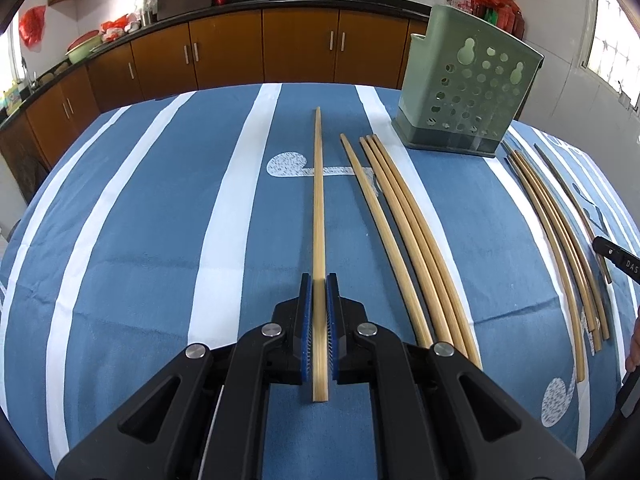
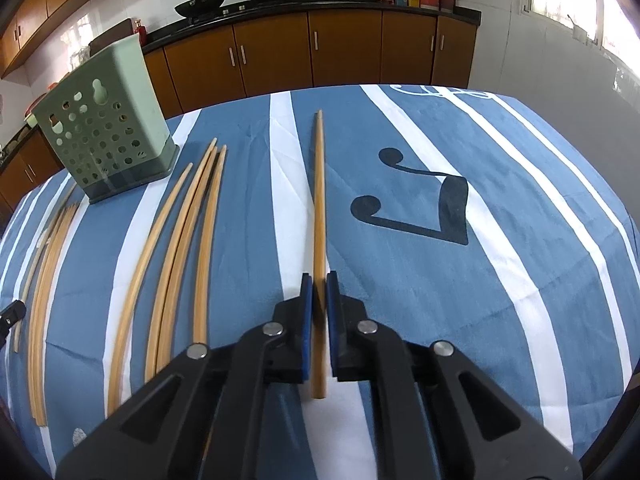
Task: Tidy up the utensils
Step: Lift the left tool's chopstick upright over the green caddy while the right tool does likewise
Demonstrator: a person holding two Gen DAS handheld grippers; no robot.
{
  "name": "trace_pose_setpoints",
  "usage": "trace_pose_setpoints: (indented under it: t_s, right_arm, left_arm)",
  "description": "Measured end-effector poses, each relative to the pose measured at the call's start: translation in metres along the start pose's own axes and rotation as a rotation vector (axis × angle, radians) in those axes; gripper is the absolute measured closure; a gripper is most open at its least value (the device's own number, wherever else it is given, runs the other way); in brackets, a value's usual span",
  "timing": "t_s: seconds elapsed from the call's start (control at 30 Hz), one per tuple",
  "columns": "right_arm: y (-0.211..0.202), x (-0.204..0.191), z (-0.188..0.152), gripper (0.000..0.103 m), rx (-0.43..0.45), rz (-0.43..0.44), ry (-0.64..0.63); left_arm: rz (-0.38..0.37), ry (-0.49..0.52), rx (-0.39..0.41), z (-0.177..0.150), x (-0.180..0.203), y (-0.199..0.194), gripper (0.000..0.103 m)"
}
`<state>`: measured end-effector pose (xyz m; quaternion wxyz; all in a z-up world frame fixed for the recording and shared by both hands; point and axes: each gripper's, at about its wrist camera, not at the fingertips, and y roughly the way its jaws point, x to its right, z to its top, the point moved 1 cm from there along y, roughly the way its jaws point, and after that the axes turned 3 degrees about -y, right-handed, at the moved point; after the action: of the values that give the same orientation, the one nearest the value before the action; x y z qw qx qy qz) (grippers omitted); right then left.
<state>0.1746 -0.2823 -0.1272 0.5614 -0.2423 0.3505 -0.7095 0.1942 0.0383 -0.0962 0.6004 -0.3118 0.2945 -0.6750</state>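
Observation:
My left gripper (image 1: 319, 280) is shut on a bamboo chopstick (image 1: 318, 200) that points straight ahead over the blue striped tablecloth. My right gripper (image 2: 319, 278) is shut on another bamboo chopstick (image 2: 319, 208), also pointing forward. A green perforated utensil holder (image 1: 466, 84) stands upright at the far right of the left wrist view and at the far left of the right wrist view (image 2: 104, 124). Several loose chopsticks (image 1: 404, 232) lie on the cloth right of my left gripper. In the right wrist view, loose chopsticks (image 2: 180, 248) lie left of my right gripper.
Another bundle of chopsticks (image 1: 560, 240) lies right of the holder; it shows at the left edge of the right wrist view (image 2: 48, 272). Brown kitchen cabinets (image 1: 300, 48) and a counter with woks stand beyond the table's far edge.

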Motion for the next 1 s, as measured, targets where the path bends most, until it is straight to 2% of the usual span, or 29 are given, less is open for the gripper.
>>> trace_pose_setpoints:
  t_s: [0.17, 0.7, 1.0]
  right_arm:
    - [-0.018, 0.003, 0.005, 0.095, 0.061, 0.013, 0.012]
    - [-0.083, 0.011, 0.035, 0.095, 0.279, 0.039, 0.037]
    - [-0.106, 0.012, 0.054, 0.095, 0.367, 0.05, 0.041]
  left_arm:
    - [-0.007, -0.009, 0.004, 0.003, -0.002, -0.006, 0.096]
    - [-0.068, -0.033, 0.232, 0.038, 0.001, -0.076, 0.096]
    - [-0.076, -0.057, 0.351, 0.062, 0.002, -0.106, 0.096]
